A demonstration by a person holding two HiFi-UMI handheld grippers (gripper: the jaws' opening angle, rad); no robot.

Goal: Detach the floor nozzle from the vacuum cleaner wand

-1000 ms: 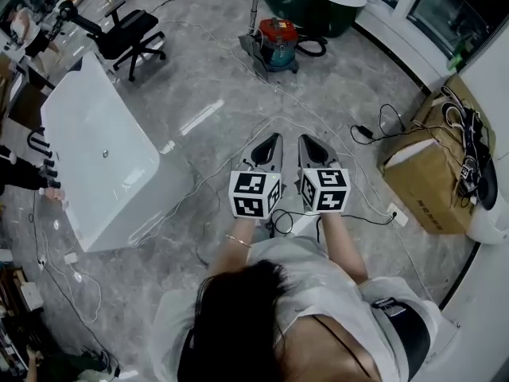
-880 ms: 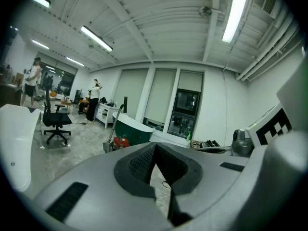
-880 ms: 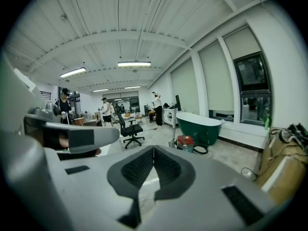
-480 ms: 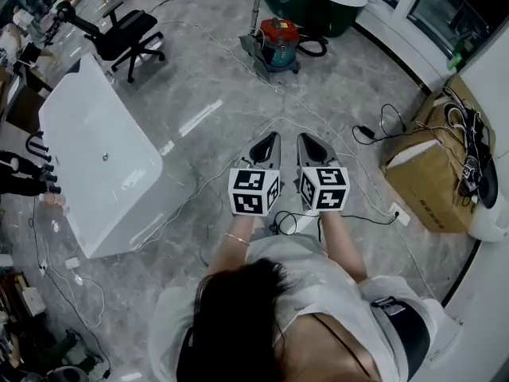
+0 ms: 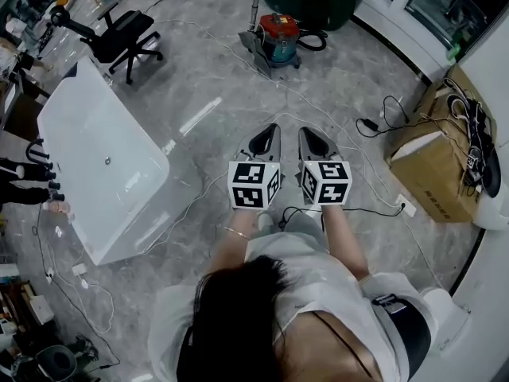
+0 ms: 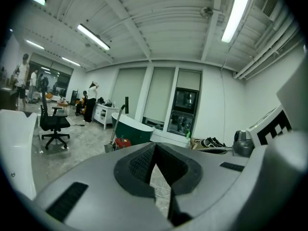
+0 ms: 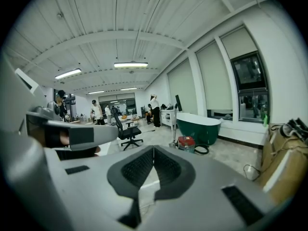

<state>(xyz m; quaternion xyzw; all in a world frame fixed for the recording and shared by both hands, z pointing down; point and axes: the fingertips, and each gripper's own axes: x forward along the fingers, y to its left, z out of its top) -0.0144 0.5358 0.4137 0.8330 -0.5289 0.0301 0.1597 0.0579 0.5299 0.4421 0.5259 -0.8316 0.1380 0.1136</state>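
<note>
The red and teal vacuum cleaner (image 5: 277, 38) stands on the grey floor far ahead. Its metal wand (image 5: 255, 2) rises upright beside it, and the grey floor nozzle (image 5: 251, 52) lies at the wand's foot. My left gripper (image 5: 270, 137) and right gripper (image 5: 308, 139) are held side by side at mid-frame. Both are shut, hold nothing, and are well short of the vacuum. In the left gripper view the vacuum (image 6: 123, 142) and wand (image 6: 116, 125) are small beyond the shut left gripper (image 6: 155, 150). The right gripper view shows the vacuum (image 7: 186, 142) past the shut right gripper (image 7: 153, 151).
A white table (image 5: 103, 165) stands at the left, with a black office chair (image 5: 121, 32) behind it. A dark green bathtub (image 5: 318, 2) sits behind the vacuum. A cardboard box (image 5: 433, 173) stands at the right. White and black cables (image 5: 374, 126) and a power strip (image 5: 403, 207) lie on the floor.
Both grippers have moved a little forward together, still shut and side by side. The head view has shifted with them: table and chair have slid slightly left and the vacuum has edged upward.
</note>
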